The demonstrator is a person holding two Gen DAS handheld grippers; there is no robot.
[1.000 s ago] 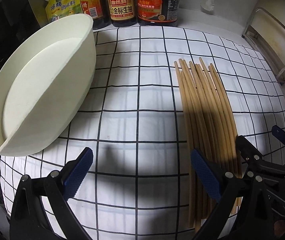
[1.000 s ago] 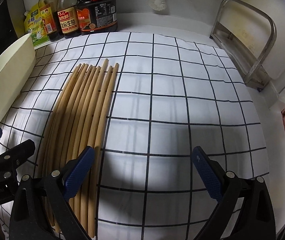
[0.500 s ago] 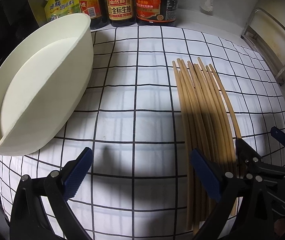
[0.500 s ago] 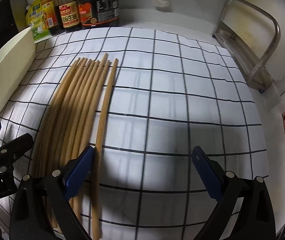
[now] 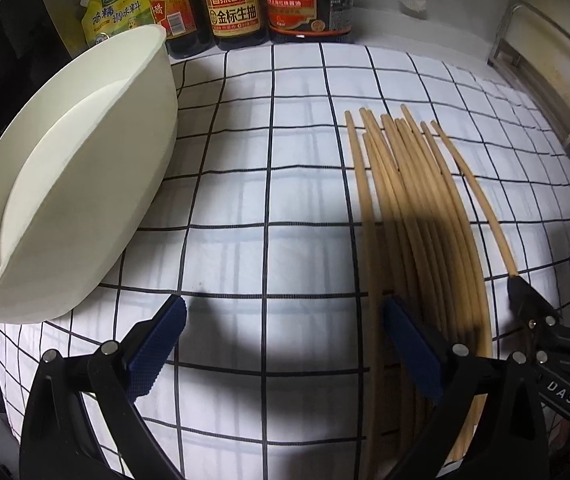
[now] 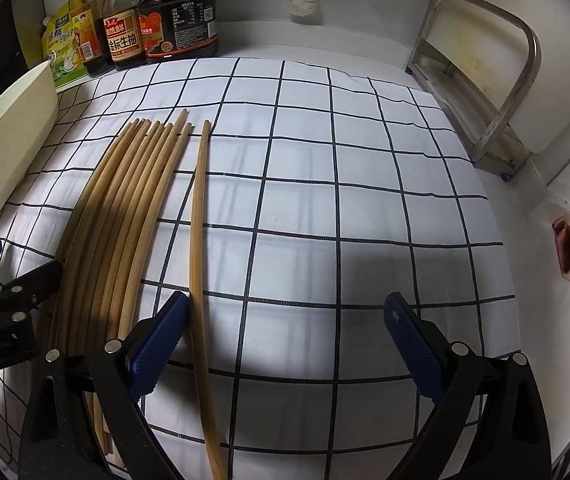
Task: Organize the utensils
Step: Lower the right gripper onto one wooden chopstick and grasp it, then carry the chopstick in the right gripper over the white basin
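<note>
Chopsticks (image 6: 125, 216) are lying bundled on the checked cloth (image 6: 365, 200), with one stray chopstick (image 6: 199, 240) resting just inside the left pad of the right gripper (image 6: 285, 336), whose jaws are gaping wide. Left gripper (image 5: 281, 344) is hovering equally spread, holding nothing, beside the cream basin (image 5: 77, 184). Closing squarely across the stick's middle is probably advisable, to avoid rolling it.

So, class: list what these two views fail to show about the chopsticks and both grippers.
- Chopsticks: near ends hidden, left wrist view, behind the left gripper.
- Single chopstick: near end cut off by the bottom edge, right wrist view.
- Right gripper: whether its finger touches that chopstick is unclear.
- Bowl: contents hidden, tilted side-on.
</note>
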